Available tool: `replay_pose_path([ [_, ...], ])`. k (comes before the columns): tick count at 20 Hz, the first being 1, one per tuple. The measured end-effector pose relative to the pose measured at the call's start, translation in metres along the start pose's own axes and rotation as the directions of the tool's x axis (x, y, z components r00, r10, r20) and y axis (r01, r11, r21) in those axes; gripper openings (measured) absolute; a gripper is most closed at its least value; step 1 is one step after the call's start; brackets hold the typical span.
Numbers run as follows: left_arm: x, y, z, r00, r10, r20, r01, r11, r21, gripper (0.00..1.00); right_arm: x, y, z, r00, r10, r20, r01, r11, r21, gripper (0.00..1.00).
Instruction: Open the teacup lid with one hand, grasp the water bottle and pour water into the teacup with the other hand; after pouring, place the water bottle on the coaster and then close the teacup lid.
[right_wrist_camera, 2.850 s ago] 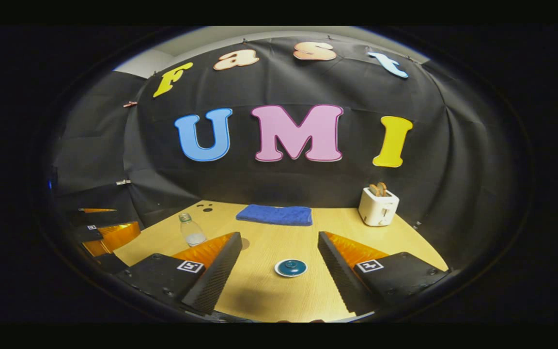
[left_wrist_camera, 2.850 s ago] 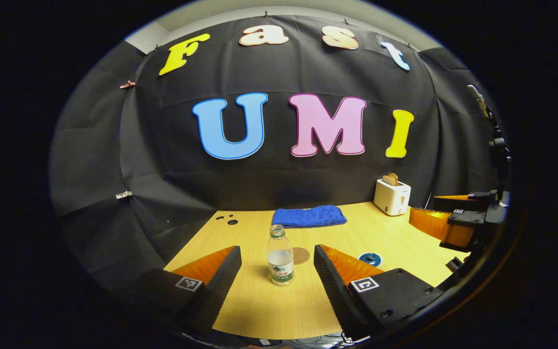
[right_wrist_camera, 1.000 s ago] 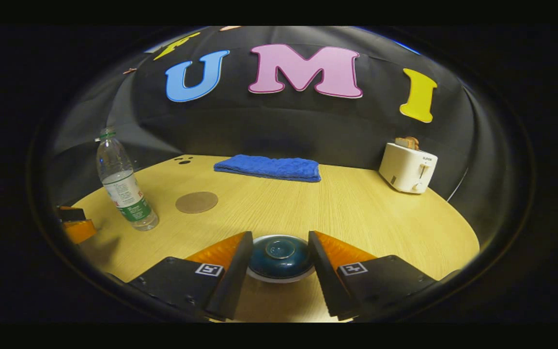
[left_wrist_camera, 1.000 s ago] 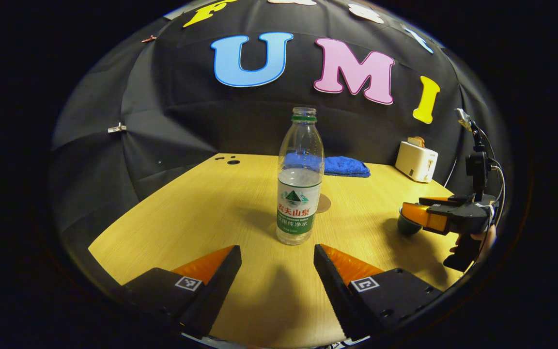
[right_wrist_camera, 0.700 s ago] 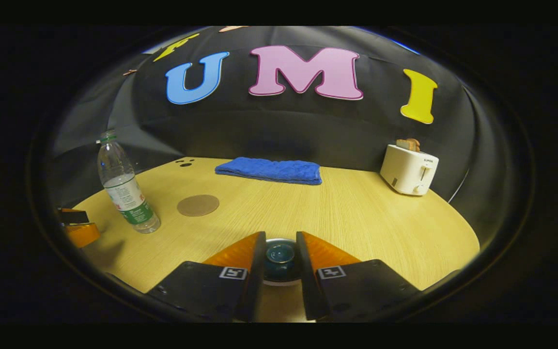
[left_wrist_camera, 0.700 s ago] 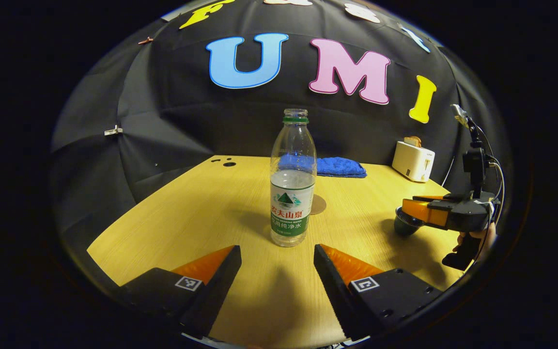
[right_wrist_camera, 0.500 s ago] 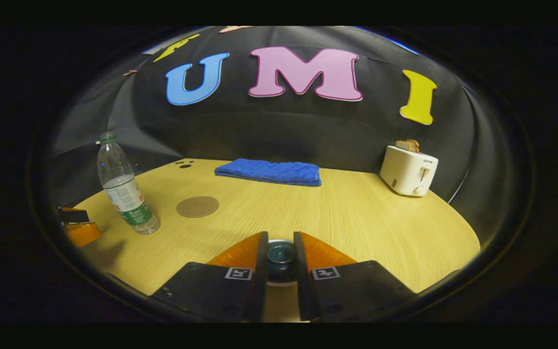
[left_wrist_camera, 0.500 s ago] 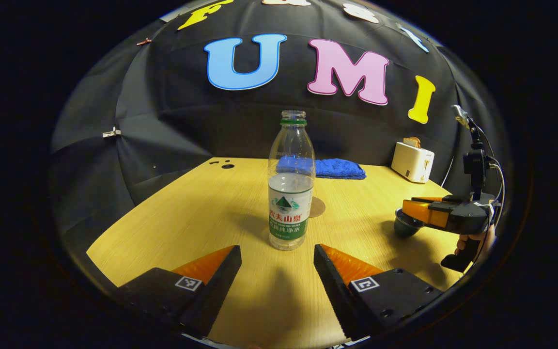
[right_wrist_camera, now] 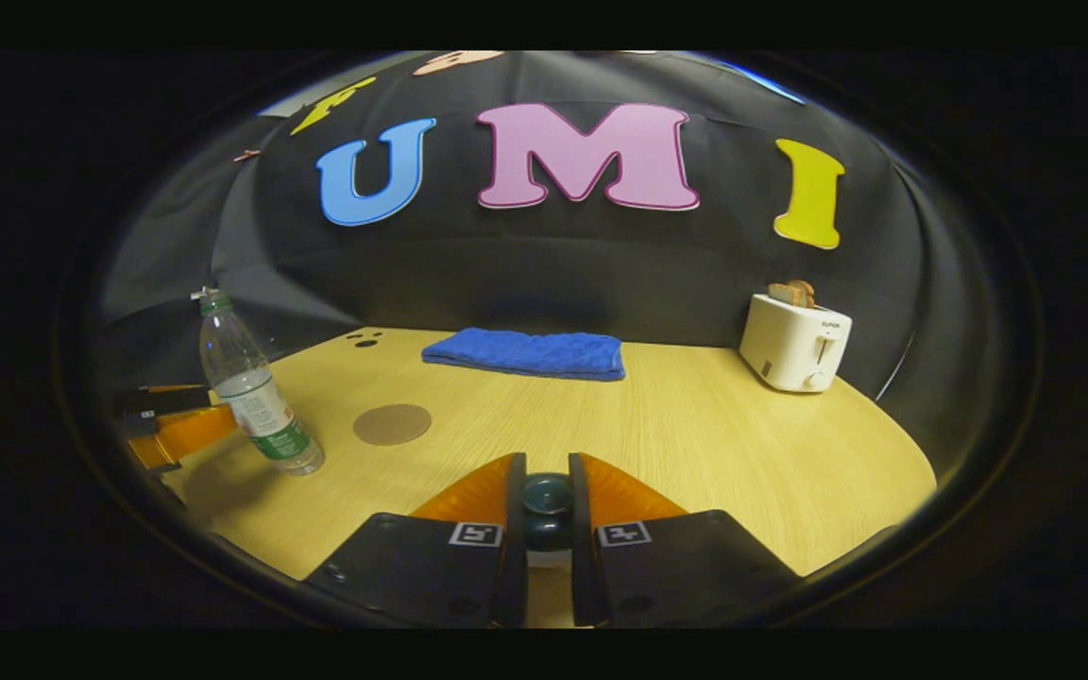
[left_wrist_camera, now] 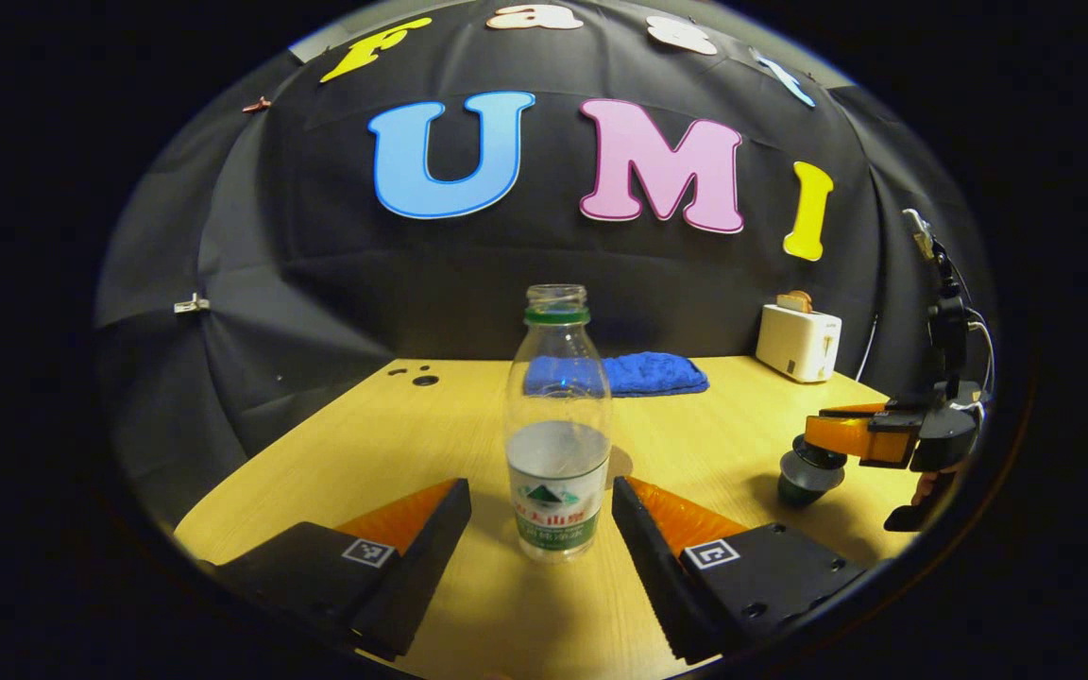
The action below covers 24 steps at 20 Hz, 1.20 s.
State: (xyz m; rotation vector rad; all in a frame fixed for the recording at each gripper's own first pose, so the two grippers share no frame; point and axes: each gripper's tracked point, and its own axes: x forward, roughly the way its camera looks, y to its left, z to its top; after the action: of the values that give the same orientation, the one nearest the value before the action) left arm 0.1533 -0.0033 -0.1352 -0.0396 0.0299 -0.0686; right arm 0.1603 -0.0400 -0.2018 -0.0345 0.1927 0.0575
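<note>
Gripping the knob of the teacup lid (right_wrist_camera: 546,495), my right tool (right_wrist_camera: 547,524) has its two fingers drawn in close against the knob on either side. In the left gripper view the same right tool (left_wrist_camera: 860,436) sits over the dark teacup (left_wrist_camera: 807,475) near the table's (left_wrist_camera: 393,444) right edge; whether the lid has parted from the cup I cannot tell at that size. My left tool (left_wrist_camera: 541,515) stands wide open with the water bottle (left_wrist_camera: 557,434) between its fingers, neither finger touching it.

Progress: the lid grasp is made; the bottle grasp, the pour, the placing on the coaster and the closing of the lid all remain.

Containers: the bottle stands upright and uncapped, with clear water reaching roughly to its middle. The teacup's contents are hidden. The round brown coaster (right_wrist_camera: 392,424) lies bare on the table just beside the bottle (right_wrist_camera: 257,382), between it and the folded blue towel (right_wrist_camera: 525,353). A white toaster (right_wrist_camera: 795,341) holding bread stands at the far right.
</note>
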Motion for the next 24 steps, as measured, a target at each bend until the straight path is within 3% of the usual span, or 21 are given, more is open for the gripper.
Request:
replay_pose_path([
  [2, 0.013, -0.007, -0.001, 0.999, -0.040, 0.006, 0.040, 0.999, -0.024, 0.95, -0.007, -0.005, 0.003, 1.000, -0.005, -0.002, 0.005, 1.000, 0.013, 0.27],
  [4, 0.027, -0.001, -0.006, 1.000, -0.024, 0.000, 0.024, 0.999, -0.032, 0.95, -0.016, -0.013, 0.002, 1.000, -0.019, -0.011, 0.019, 1.000, 0.004, 0.22],
  [10, 0.055, 0.006, -0.004, 1.000, -0.006, 0.026, 0.008, 0.996, -0.085, 0.95, -0.029, -0.031, -0.010, 0.998, -0.042, -0.039, 0.042, 0.999, -0.014, 0.22],
  [12, 0.058, 0.003, -0.002, 0.999, -0.012, 0.034, 0.015, 0.996, -0.089, 0.90, -0.030, -0.033, -0.011, 0.998, -0.040, -0.042, 0.039, 0.999, -0.010, 0.22],
  [13, 0.060, 0.005, -0.001, 0.999, -0.003, 0.039, 0.006, 0.997, -0.078, 0.86, -0.030, -0.032, -0.013, 0.998, -0.033, -0.048, 0.033, 0.999, -0.007, 0.17],
  [14, 0.060, 0.006, -0.001, 0.999, 0.002, 0.042, 0.001, 0.998, -0.068, 0.83, -0.030, -0.032, -0.014, 0.998, -0.031, -0.051, 0.031, 1.000, -0.005, 0.26],
  [18, 0.059, 0.000, 0.001, 0.999, -0.011, 0.041, 0.012, 0.999, -0.047, 0.79, -0.031, -0.031, -0.012, 0.999, -0.026, -0.046, 0.026, 1.000, 0.001, 0.26],
  [21, 0.055, -0.007, 0.006, 0.998, -0.011, 0.056, 0.008, 0.998, 0.054, 0.76, -0.034, -0.033, -0.009, 0.999, -0.017, -0.041, 0.017, 1.000, 0.001, 0.26],
  [24, 0.053, -0.028, 0.012, 0.997, -0.049, 0.063, 0.035, 0.978, 0.208, 0.75, -0.037, -0.040, -0.008, 0.999, -0.017, -0.040, 0.018, 1.000, 0.001, 0.27],
])
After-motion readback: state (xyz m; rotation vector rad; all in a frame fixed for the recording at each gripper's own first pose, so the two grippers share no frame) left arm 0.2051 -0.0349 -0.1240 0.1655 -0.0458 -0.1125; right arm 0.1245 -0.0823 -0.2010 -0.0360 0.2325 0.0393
